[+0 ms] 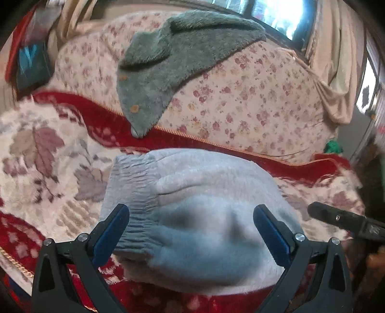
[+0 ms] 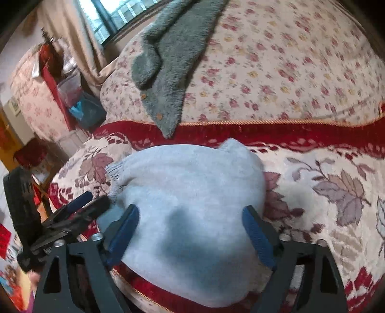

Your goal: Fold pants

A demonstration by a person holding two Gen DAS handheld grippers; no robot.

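The pale grey fleece pants lie folded into a compact bundle on the red-and-cream leaf-patterned blanket. The gathered elastic waistband is at the bundle's left edge. My left gripper is open and empty, its blue-padded jaws spread just above the bundle. The right gripper's black finger pokes in at the right. In the right wrist view the bundle sits on the blanket. My right gripper is open and empty over it. The left gripper shows at the left.
A dark grey fluffy garment with buttons is draped over a floral quilt behind the pants. A curtain and window are at the back. Shelves with clutter stand beside the bed's left edge.
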